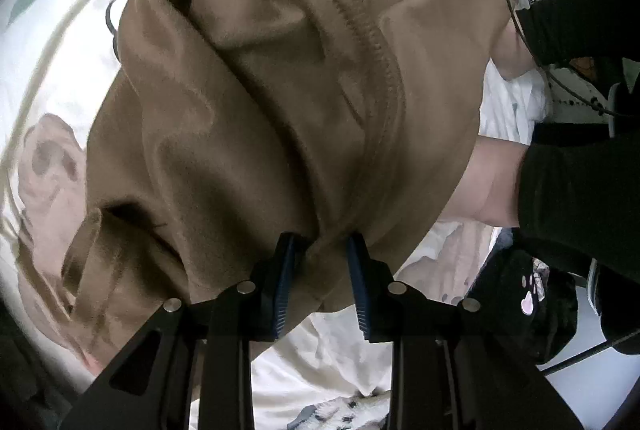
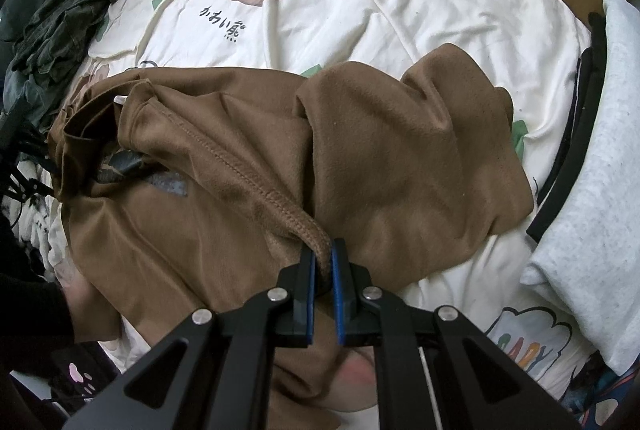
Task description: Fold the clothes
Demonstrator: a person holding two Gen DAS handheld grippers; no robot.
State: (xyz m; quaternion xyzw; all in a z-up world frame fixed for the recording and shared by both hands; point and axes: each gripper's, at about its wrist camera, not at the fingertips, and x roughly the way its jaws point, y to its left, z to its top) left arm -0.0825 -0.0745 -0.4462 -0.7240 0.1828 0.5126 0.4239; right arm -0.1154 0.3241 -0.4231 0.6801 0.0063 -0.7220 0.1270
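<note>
Two grippers pinch one brown fleece garment [image 2: 224, 158] on the cream printed quilt [image 2: 360, 10]: left gripper [image 1: 320, 250] grips bunched fabric, right gripper [image 2: 323, 254] clamps its stitched hem.

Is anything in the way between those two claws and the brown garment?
Nothing visible. The left gripper is already closed on a bunched fold of the brown garment, and the right gripper is shut on its stitched hem.
</note>
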